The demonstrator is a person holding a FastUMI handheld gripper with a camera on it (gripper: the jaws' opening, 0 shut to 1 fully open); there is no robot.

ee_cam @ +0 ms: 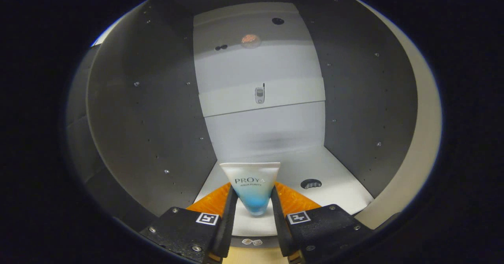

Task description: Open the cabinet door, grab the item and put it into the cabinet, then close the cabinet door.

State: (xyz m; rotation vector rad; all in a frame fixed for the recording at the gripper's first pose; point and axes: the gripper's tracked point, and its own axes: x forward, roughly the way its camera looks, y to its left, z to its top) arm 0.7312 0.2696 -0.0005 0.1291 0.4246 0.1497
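Gripper view looks straight into the open cabinet (130, 130), with grey side walls left and right and a pale back panel (260, 71) ahead. Between the two fingers of the gripper (254, 201) sits a tube (252, 185), white at its wide flat end and fading to blue toward the narrow end that points back at the camera. Both fingers press against its sides, so the gripper is clamped on the tube. The tube's wide end reaches just past the fingertips, over the cabinet's white floor (338, 177).

On that floor, just right of the fingers and ahead of them, there is a dark round hole (311, 184). Farther in, a shelf (228, 100) crosses the back panel at mid height, and a small hinge-like metal fitting (260, 95) stands at its middle. Above the shelf the back panel carries a reddish round glow (251, 40), two small dark spots (221, 47) to its left and a larger dark hole (278, 21) higher up to the right. Small screws dot both side walls. To the right of the right wall a cream-coloured edge (425, 138) curves past; whether it is the door or the cabinet's frame I cannot tell
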